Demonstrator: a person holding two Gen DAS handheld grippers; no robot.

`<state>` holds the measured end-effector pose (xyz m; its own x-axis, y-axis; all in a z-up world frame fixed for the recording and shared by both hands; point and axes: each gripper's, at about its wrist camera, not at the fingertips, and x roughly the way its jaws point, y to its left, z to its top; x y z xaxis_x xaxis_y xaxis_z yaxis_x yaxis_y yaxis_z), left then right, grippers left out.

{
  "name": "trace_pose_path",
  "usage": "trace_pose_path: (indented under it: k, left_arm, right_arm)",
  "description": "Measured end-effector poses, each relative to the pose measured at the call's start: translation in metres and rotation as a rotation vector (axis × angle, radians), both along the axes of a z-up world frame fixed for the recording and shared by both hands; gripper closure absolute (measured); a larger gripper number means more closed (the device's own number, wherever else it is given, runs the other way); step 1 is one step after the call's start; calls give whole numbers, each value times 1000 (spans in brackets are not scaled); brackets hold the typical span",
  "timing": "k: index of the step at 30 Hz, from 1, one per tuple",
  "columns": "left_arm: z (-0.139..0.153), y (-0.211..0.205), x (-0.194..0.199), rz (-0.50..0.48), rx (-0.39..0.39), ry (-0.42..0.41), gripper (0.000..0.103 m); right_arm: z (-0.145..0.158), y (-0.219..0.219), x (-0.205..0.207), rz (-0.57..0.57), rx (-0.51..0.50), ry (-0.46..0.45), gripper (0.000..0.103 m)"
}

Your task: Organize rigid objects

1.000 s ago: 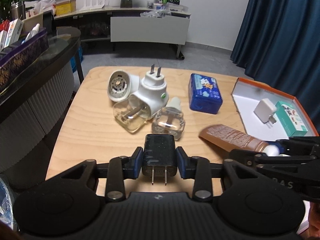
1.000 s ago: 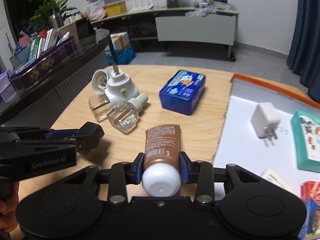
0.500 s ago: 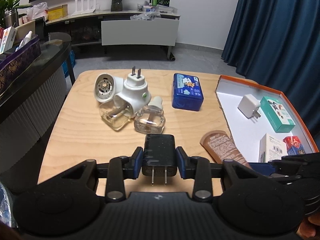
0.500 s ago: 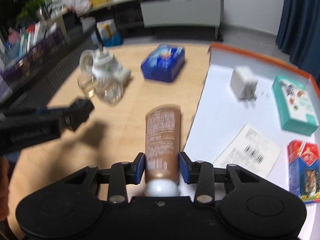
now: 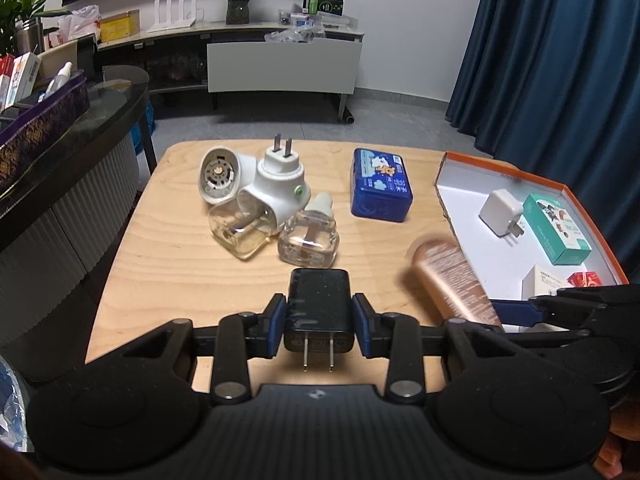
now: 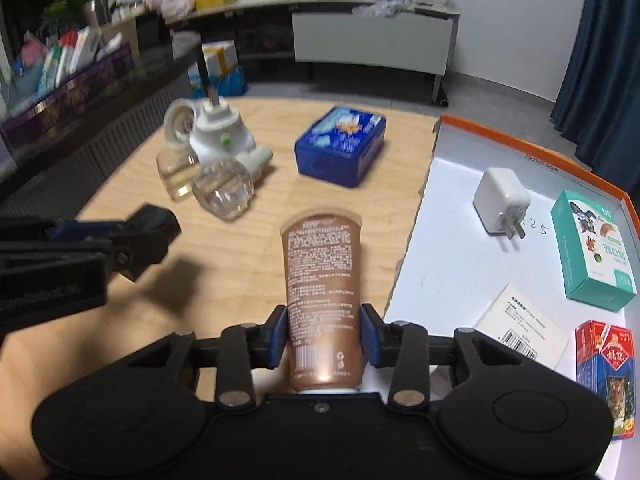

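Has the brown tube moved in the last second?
Yes. The right gripper has lifted the brown tube off the table and carried it right, toward the tray.

I count two chargers, the black charger (image 5: 319,305) in my left claw and a white charger (image 6: 502,202). Two clear refill bottles (image 5: 309,236) and one blue tin (image 5: 381,185) sit on the table; my right claw grips one brown tube (image 6: 324,292). Three small cartons (image 6: 592,252) lie along the tray's right edge.
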<state>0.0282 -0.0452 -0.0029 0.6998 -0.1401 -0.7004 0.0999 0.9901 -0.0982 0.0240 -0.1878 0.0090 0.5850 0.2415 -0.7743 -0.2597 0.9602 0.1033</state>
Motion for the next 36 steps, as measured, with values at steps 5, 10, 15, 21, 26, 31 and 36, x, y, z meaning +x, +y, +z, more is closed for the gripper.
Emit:
trace_pose_path:
  k: [5,10,15,21,26,31,36]
  left_arm:
    - [10,-11,-1,-23,-6,-25,67]
    - [19,-32,0,-67,-26,-47,67]
    - [29,-63,-1,-132,-35,-68,67]
    - [38,-106,-1,-219,-39,-90,67]
    - [44,-136,1,-257,-35,-106,67]
    - [48,-150,7,-266,-37,-114,67]
    - [47,-158,7,-265,-20,-119,67]
  right_arm:
    - [22,-21,-7,-57,26,-65,57]
    - [47,-54,-15,-127,55,-123,57]
    - [68,-93,-25,-213,52,-169,57]
    - [76,-140,-39,-312,35,-175,57]
    - [75,-161,-46,-356,32,-168,57]
    - [71,-171,-49,-372,44,-162,57]
    - [66,-172,-48,-372,60,-152,57]
